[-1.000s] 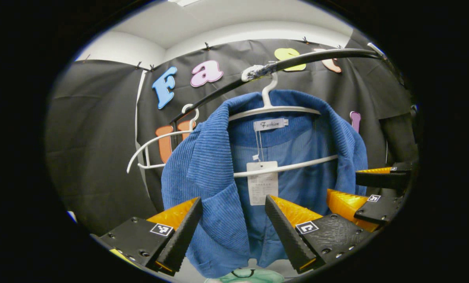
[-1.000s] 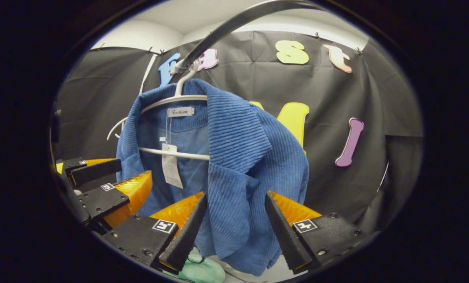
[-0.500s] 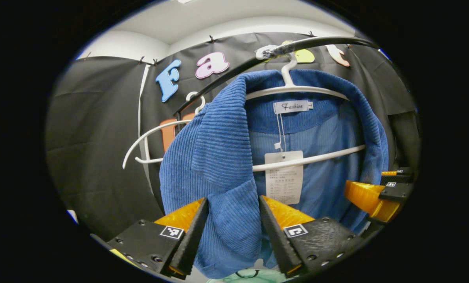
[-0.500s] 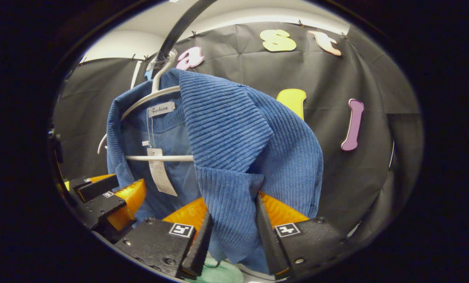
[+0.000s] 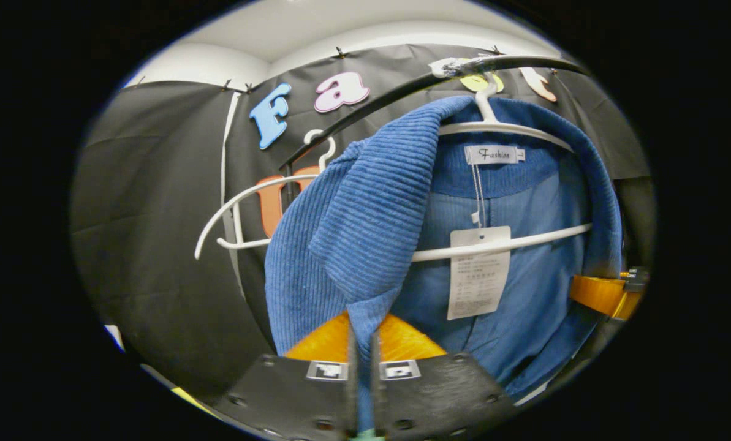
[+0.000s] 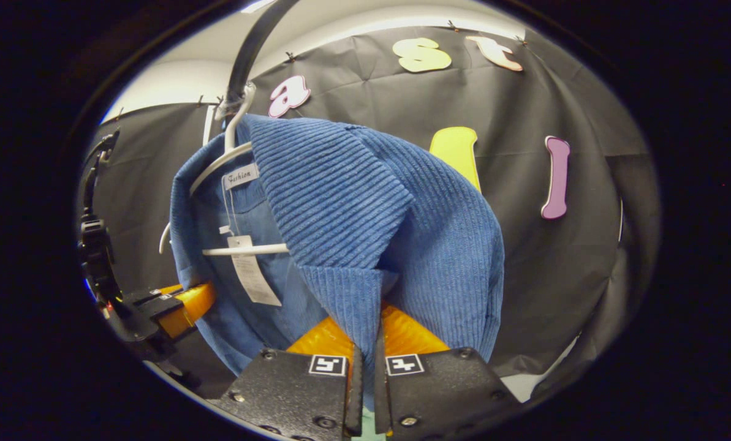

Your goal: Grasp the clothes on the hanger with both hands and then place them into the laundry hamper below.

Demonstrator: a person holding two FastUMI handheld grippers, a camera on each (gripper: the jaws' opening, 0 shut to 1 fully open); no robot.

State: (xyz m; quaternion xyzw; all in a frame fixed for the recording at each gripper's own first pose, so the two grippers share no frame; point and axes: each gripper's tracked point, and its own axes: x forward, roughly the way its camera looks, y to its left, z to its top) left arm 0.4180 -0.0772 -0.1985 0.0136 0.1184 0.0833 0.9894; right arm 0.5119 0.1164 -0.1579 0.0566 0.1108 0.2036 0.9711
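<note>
Now both tongs pinch the blue jacket (image 5: 365, 233).
Left gripper (image 5: 360, 343) and right gripper (image 6: 365, 343) each squeeze one front edge; the jacket hangs on a white hanger (image 5: 512, 128) from a black rail (image 5: 371, 107).

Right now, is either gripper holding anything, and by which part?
Both hold the blue jacket: the left gripper pinches one front edge below the lapel, the right gripper the other.

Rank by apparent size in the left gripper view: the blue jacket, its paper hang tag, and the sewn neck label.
1. blue jacket
2. paper hang tag
3. neck label
The jacket hangs on its white hanger, so nearness barely skews this.
</note>
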